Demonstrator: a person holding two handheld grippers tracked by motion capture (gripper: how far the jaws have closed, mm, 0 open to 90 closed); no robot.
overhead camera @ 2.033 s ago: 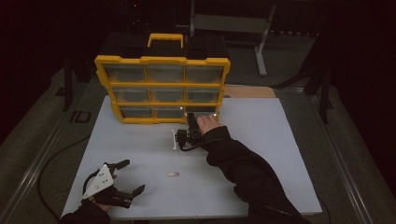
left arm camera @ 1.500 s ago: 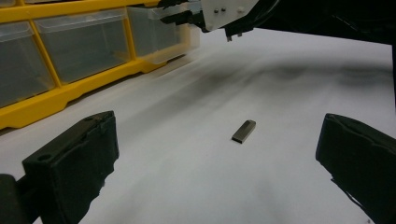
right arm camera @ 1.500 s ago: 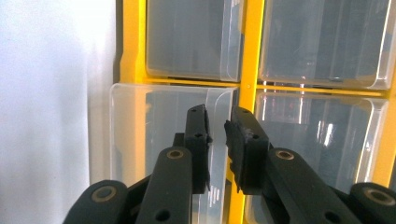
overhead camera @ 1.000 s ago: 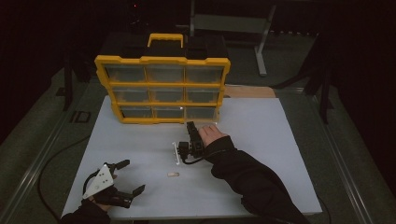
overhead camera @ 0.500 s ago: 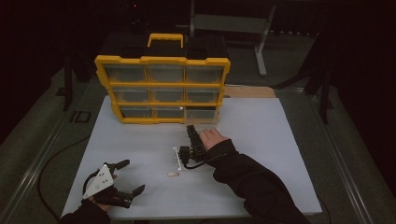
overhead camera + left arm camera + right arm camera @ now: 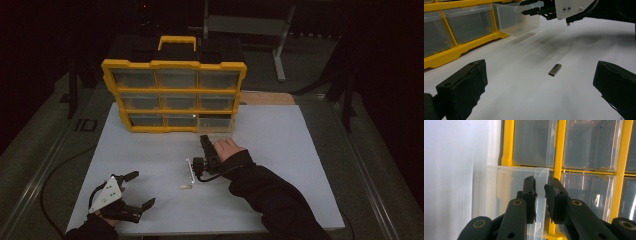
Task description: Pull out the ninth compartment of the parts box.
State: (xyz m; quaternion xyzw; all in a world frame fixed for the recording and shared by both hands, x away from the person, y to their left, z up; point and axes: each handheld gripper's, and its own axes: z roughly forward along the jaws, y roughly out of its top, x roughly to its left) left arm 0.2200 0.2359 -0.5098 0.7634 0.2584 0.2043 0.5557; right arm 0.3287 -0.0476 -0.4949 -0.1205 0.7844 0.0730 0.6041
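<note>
1. Drawer [image 6: 499, 192], clear plastic, stood partway out of the bottom right slot of the yellow organizer [image 6: 172, 65], at the far middle of the table.
2. The right gripper [image 6: 540, 186] was clenched on the drawer's front lip, one pad on each side of the thin wall. That hold appeared suited to sliding the drawer along its slot.
3. The left gripper [image 6: 142, 189] lay released at the near left corner, jaws wide apart and nothing between them. It seemed parked clear of the work.
4. A small metal piece [image 6: 555, 69] lay flat on the table between the two grippers, touched by neither. It was probably waiting to go into the drawer.
5. The table top [image 6: 280, 150] was plain white and otherwise bare.
6. The room around it was dark, with a stand behind the organizer.
</note>
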